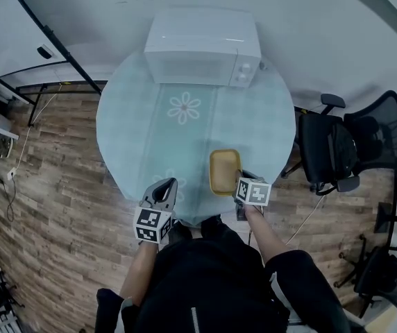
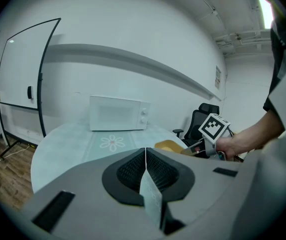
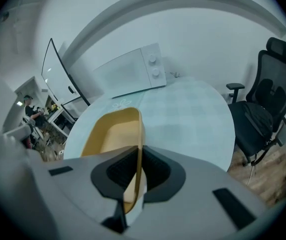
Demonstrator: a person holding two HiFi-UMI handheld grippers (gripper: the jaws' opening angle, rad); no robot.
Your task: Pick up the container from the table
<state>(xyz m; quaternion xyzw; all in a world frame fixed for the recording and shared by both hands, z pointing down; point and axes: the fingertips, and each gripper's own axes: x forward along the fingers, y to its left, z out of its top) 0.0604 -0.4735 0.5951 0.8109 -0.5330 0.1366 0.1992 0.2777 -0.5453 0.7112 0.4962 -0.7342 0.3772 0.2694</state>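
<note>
Right gripper: I am clamping its jaws on the right-hand wall of the yellow container, one jaw inside and one outside.
Left gripper: I am holding it with its jaws pressed together on nothing, hovering at the table's near edge, well left of the container.
Container: it is lying open side up by the near edge of the table, right of the middle; whether it is touching the top I cannot tell.
Table: its round pale top is showing a flower print at the middle.
Microwave: it is standing at the far edge.
Office chairs: they are standing on the wooden floor beyond the table's right edge.
</note>
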